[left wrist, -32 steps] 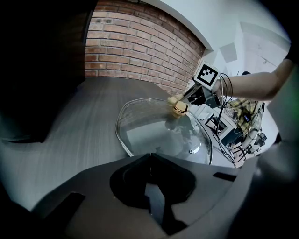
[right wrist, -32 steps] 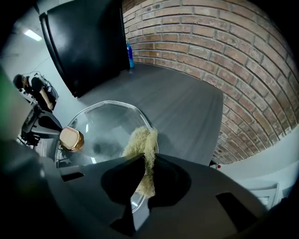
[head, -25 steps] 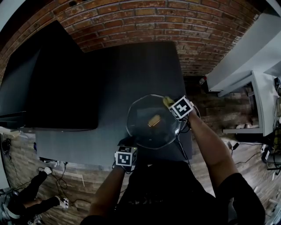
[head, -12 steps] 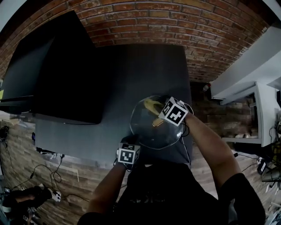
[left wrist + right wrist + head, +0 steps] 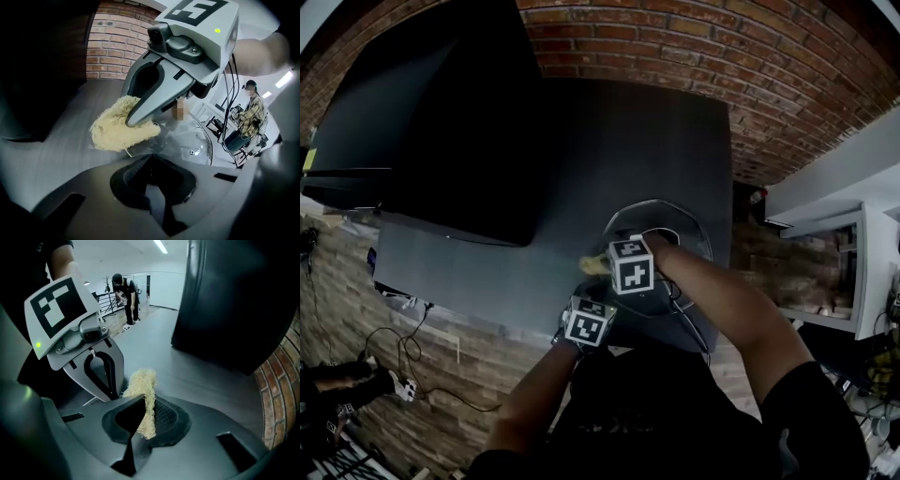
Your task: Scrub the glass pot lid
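The glass pot lid (image 5: pixel 675 230) lies on the dark table (image 5: pixel 534 253), near its front right corner. My left gripper (image 5: pixel 589 322) is at the lid's near rim, shut on the edge of the lid (image 5: pixel 199 145). My right gripper (image 5: pixel 630 265) reaches across the lid and is shut on a pale yellow scrub sponge (image 5: pixel 593 265). In the left gripper view the sponge (image 5: pixel 117 131) presses against the lid's left rim under the right gripper's (image 5: pixel 133 119) grey fingers. In the right gripper view the sponge (image 5: pixel 143 399) sticks up between the jaws, with the left gripper (image 5: pixel 112 392) close beside it.
A large black box-like object (image 5: pixel 441 122) fills the table's left half, close to the sponge side. Brick surface (image 5: pixel 675 47) runs behind the table. White furniture (image 5: pixel 862 262) stands at the right. Cables (image 5: pixel 412 356) trail below the table's front edge. A person (image 5: pixel 125 296) stands far off.
The right gripper has swept the sponge from the lid's far right edge across to its left rim. The left gripper has kept its hold on the near rim. The head view has shifted.
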`<state>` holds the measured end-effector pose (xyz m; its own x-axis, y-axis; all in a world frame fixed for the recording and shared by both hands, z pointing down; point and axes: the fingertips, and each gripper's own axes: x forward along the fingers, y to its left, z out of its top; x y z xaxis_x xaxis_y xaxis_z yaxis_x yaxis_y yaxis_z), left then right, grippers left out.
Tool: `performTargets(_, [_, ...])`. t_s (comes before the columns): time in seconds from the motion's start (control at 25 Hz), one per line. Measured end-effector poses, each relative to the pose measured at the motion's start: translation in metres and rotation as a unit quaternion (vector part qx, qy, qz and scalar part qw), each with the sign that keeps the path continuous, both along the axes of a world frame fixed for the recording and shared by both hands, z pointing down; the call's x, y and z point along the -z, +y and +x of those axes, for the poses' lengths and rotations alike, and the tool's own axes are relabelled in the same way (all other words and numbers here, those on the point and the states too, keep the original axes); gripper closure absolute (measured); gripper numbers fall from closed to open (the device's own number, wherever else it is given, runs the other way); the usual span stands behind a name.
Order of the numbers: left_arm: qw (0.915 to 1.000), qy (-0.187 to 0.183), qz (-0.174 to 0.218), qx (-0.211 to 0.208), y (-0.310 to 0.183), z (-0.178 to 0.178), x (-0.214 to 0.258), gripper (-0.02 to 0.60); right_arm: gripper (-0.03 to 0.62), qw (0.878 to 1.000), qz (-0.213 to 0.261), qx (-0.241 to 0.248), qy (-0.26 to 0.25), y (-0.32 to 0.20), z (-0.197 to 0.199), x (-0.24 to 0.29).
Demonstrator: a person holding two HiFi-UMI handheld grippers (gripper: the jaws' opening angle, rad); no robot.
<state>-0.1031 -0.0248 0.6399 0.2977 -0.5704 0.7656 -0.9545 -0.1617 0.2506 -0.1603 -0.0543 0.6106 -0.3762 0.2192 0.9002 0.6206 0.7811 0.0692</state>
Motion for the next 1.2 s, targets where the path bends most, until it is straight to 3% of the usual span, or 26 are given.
performTargets(0.2, [1.0000,0.001,0.004,0.000,-0.001,-0.002,-0.003,0.548,0.546,0.999,0.000,0.045,0.026,0.019,-0.005,-0.019])
performTargets(0.36, [1.0000,0.004,0.001,0.002,0.002,-0.003,-0.005,0.548,0.545,0.999,0.010,0.036,0.039,0.014,-0.010,-0.028])
performTargets(0.8, [0.9999,0.010,0.003,0.008,0.000,-0.004,-0.003,0.548,0.545,0.995,0.009,-0.094,0.036,-0.043,-0.027,-0.028])
performTargets(1.2, [0.9999,0.007,0.007,0.014,-0.002,-0.007,-0.004,0.548,0.545,0.971,-0.007,-0.237,0.033,-0.120,-0.009,-0.023])
